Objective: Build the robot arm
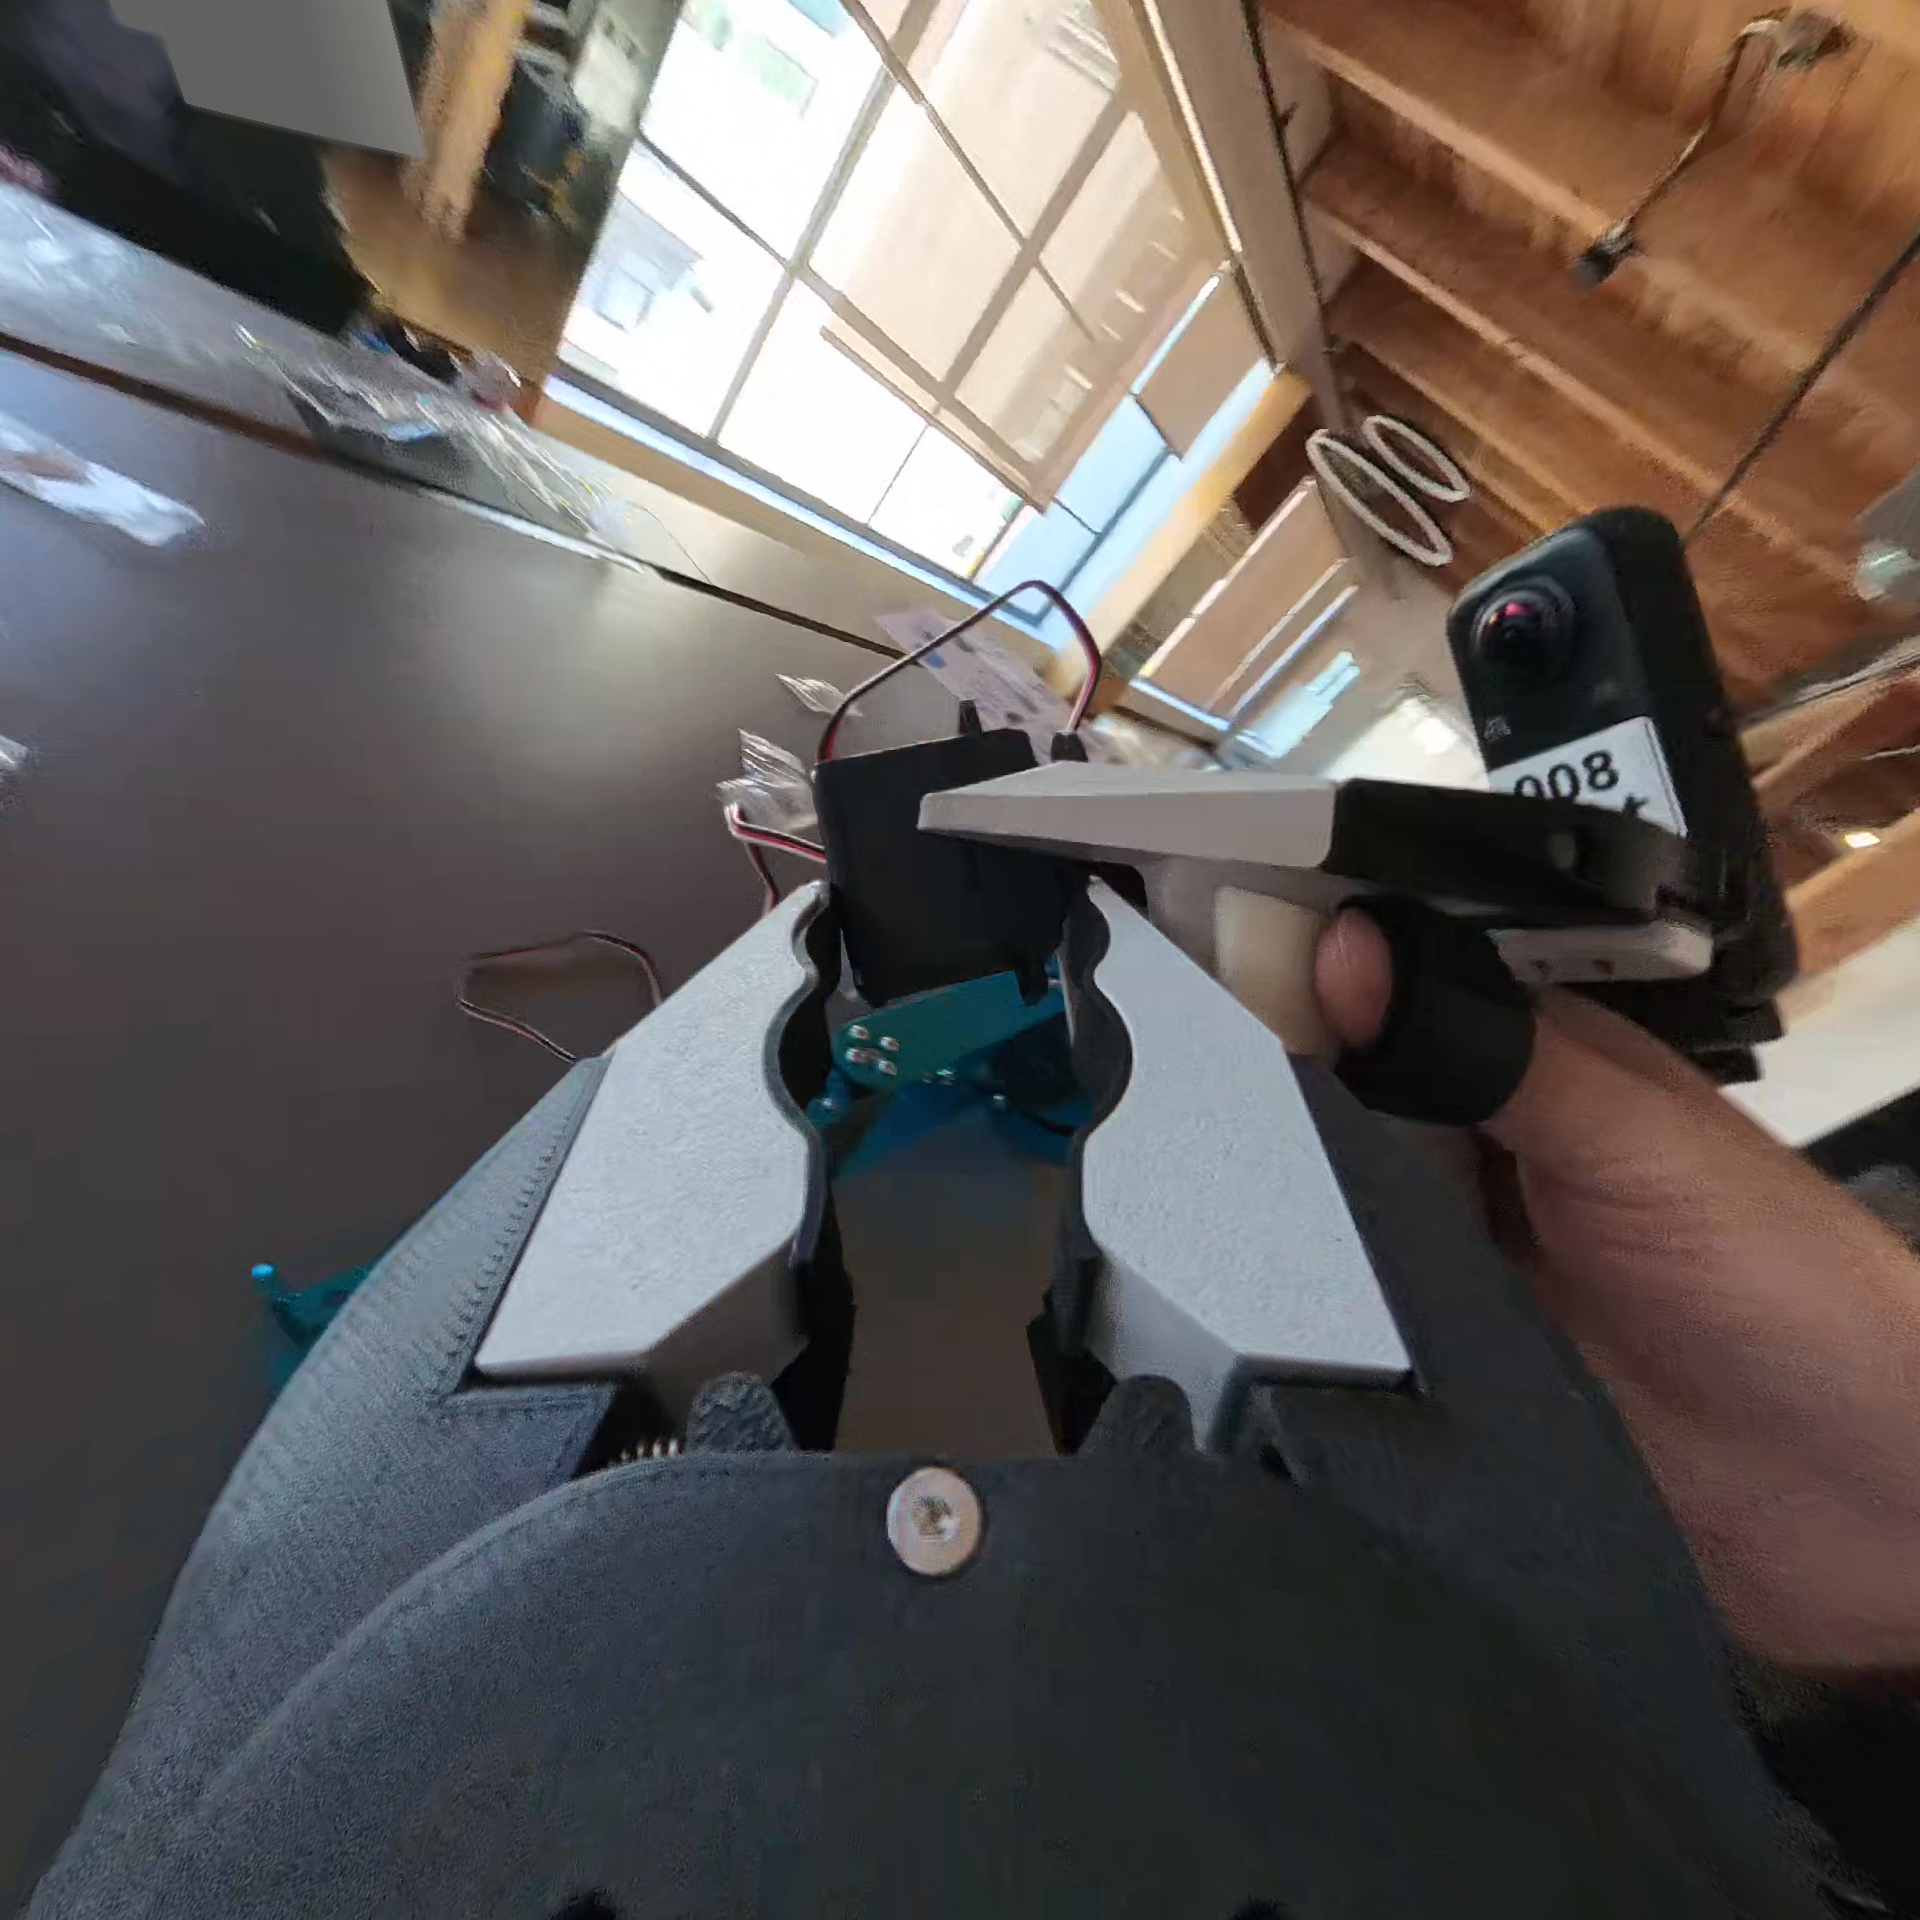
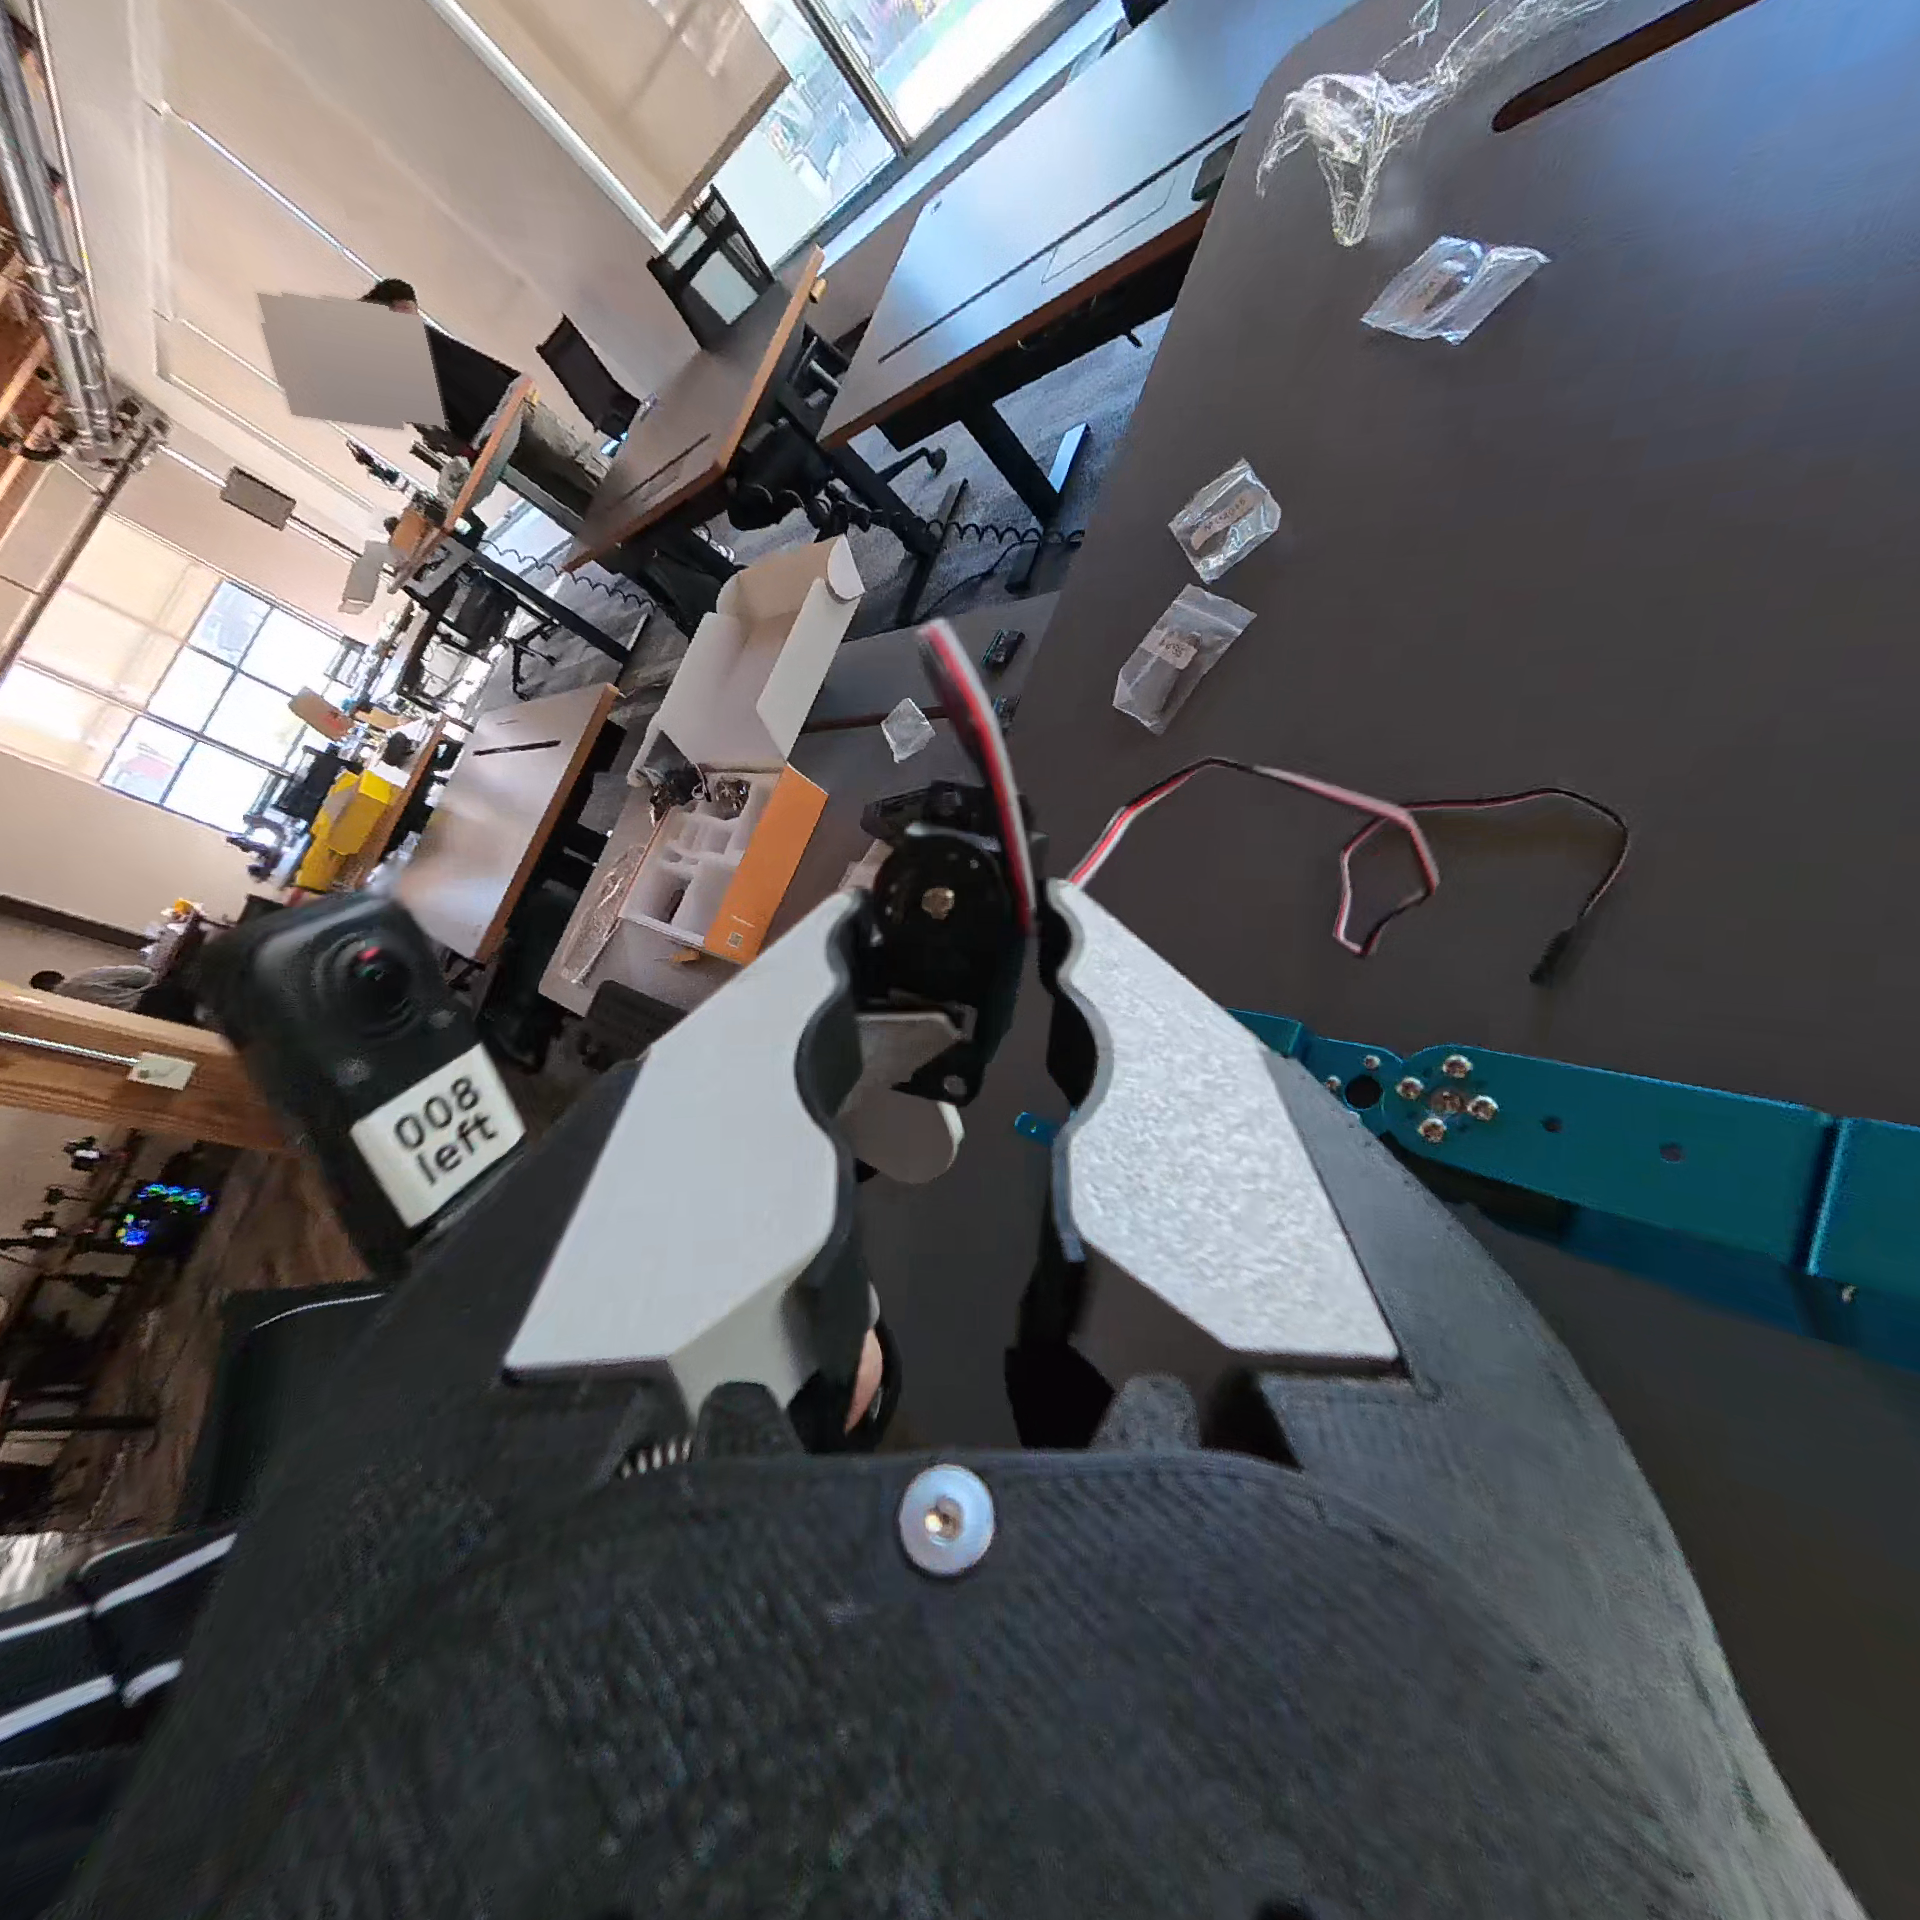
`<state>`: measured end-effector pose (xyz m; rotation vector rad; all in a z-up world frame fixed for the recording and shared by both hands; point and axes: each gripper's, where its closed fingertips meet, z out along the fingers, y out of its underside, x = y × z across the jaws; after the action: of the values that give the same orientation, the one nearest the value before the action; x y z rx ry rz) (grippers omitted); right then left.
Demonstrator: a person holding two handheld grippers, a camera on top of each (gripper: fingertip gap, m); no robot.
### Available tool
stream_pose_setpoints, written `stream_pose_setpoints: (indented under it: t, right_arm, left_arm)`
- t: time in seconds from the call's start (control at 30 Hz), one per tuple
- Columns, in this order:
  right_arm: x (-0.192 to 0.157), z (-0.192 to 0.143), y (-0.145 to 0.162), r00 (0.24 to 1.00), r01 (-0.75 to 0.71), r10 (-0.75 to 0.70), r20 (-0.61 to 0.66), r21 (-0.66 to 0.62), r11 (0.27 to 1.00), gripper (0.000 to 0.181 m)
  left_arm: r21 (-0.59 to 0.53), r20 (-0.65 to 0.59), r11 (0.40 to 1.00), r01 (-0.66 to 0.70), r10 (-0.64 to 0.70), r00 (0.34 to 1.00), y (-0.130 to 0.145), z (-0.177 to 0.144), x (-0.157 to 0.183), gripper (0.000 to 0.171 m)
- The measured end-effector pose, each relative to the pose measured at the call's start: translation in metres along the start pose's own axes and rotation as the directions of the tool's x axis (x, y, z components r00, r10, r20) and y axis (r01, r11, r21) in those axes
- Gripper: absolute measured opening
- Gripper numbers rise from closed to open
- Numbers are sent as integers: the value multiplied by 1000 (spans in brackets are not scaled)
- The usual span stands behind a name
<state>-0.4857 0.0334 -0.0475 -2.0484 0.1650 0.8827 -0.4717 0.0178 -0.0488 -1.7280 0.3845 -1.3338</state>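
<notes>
My left gripper is shut on a black servo motor and holds it above the dark table. A red, black and white wire loops out of the servo. A blue metal bracket hangs right under it. My right gripper is shut on the same servo from the other side. In the left wrist view its grey finger lies across the servo. One left finger shows between the right fingers. A blue bracket arm lies to the right.
A loose servo cable, several small plastic bags and crumpled clear wrap lie on the dark table. An open white and orange box stands on a nearby desk. A person's hand holds the right gripper. Only a small space, under 4 cm, lies between the two pairs of fingers.
</notes>
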Motion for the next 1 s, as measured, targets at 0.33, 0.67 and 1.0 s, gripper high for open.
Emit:
stream_pose_setpoints:
  t: [0.33, 0.67, 1.0]
  right_arm:
    - [16, 3, -22, 1000, 6, -7, -24, -61, 998, 22]
    - [19, 24, -4, 903, 258, -335, -269, -285, 923, 21]
    - [35, 15, -13, 832, 262, -416, -368, -400, 878, 22]
  left_arm:
    - [-80, -161, 983, -162, 148, 976, -29, -19, -14, 41]
    - [-480, -597, 798, -364, 6, 802, -60, 41, -33, 66]
    - [-589, -679, 718, -370, -191, 709, -32, 58, -27, 0]
